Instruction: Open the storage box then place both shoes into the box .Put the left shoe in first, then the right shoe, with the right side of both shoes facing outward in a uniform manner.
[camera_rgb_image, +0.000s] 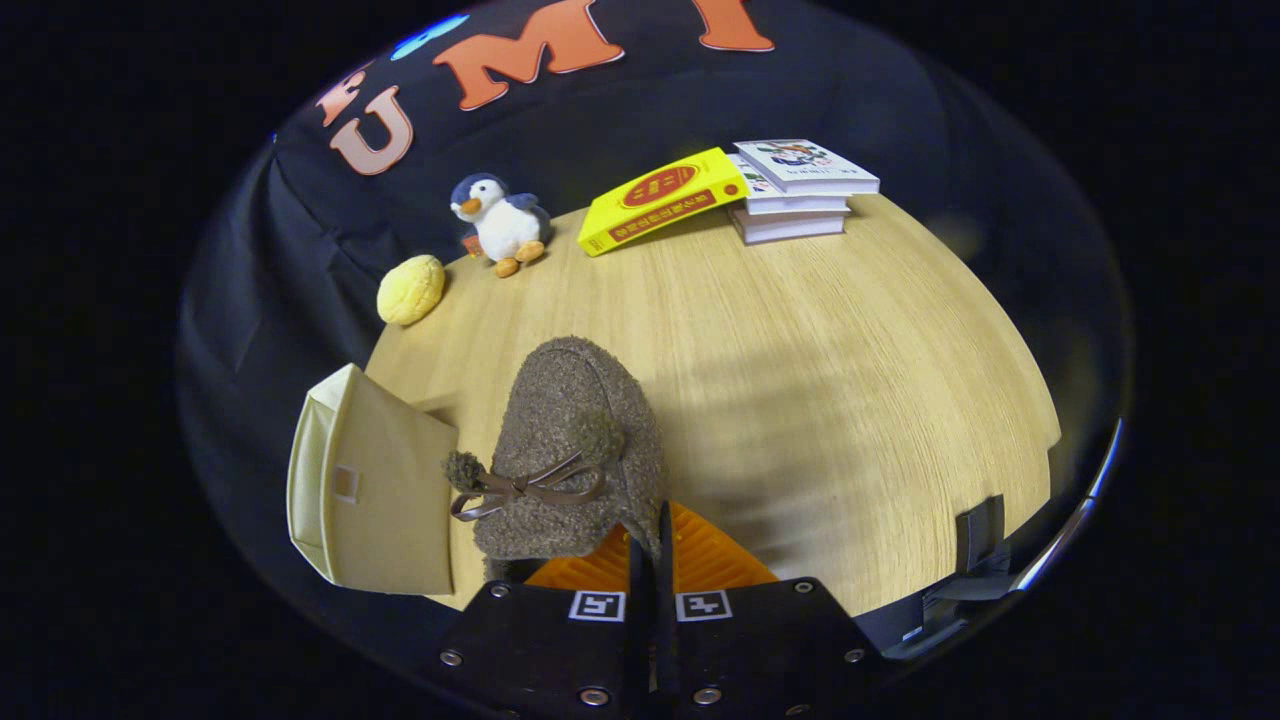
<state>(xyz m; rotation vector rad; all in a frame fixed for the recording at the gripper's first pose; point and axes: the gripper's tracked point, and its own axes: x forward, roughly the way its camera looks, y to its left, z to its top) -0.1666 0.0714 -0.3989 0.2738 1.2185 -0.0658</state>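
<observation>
**Fuzzy shoe pinched at the gripper, box beside it**

A light wooden table (800, 380) backed by black cloth fills the booth. The gripper (650, 545) has its fingers pressed nearly together, pinching the rear rim of a brown fuzzy shoe (575, 450) whose toe points away toward twelve o'clock; a thin bow with pompoms crosses its top. From the shoe, the cream fabric storage box (370, 480) stands just beside it at nine o'clock, its flap side facing the shoe. Farther off, a yellow bun-shaped toy (410, 289) lies at eleven o'clock, a plush penguin (500, 225) near twelve, and a yellow book (662, 200) leaning on stacked books (800, 190) toward one o'clock.
</observation>
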